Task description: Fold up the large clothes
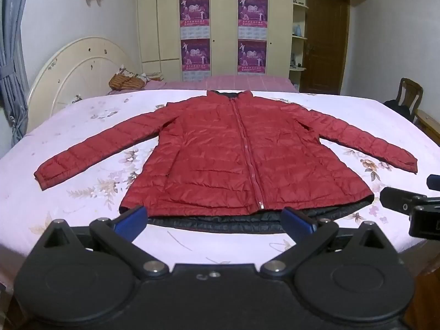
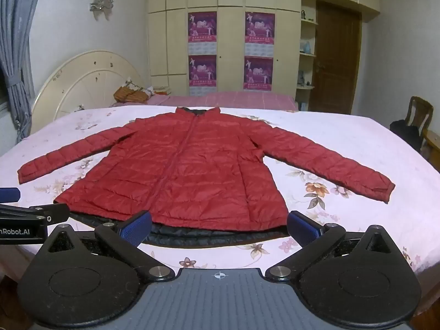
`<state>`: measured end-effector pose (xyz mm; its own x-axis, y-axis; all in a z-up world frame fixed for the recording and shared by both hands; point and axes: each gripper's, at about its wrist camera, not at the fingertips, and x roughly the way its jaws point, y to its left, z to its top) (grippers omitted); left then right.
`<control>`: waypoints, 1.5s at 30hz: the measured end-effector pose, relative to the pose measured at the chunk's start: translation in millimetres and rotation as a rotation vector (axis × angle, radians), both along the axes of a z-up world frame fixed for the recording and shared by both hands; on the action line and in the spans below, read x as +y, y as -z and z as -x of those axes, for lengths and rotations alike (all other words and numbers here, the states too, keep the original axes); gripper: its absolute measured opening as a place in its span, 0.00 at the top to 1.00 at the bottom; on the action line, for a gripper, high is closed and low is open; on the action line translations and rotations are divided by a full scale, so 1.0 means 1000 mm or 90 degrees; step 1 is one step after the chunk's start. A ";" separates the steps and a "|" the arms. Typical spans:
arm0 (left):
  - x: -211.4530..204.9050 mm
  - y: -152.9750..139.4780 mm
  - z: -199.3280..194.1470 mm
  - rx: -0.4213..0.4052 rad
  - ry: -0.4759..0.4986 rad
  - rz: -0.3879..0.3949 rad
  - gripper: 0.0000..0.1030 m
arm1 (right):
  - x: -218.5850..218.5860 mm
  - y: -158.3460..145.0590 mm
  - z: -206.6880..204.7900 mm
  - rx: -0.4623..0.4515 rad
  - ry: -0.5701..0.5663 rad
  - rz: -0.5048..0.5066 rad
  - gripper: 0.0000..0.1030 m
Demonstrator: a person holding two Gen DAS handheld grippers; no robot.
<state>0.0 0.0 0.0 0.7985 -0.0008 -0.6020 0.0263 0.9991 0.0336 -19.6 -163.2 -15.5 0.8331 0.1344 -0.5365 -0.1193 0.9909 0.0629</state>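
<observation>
A red quilted jacket (image 1: 220, 154) lies flat, front up and zipped, on the pink flowered bed sheet (image 1: 82, 126), both sleeves spread out sideways, dark lining showing along the hem. It also shows in the right wrist view (image 2: 187, 170). My left gripper (image 1: 216, 221) is open and empty, hovering just short of the hem. My right gripper (image 2: 220, 227) is open and empty, also just short of the hem. The right gripper shows at the right edge of the left wrist view (image 1: 409, 206); the left one at the left edge of the right wrist view (image 2: 24, 217).
A cream round headboard (image 1: 77, 77) stands at the left with a woven basket (image 1: 125, 82) beside it. A wardrobe with purple posters (image 1: 222, 33), a brown door (image 1: 324, 44) and a wooden chair (image 1: 409, 96) stand beyond the bed.
</observation>
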 end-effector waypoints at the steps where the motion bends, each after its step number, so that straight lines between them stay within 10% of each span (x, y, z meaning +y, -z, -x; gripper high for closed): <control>1: 0.000 0.000 0.000 0.006 0.000 0.004 0.00 | 0.000 0.000 0.001 0.000 0.000 0.000 0.00; 45: 0.004 0.000 0.000 -0.009 -0.006 0.010 0.00 | 0.001 -0.001 -0.001 -0.001 0.000 0.005 0.00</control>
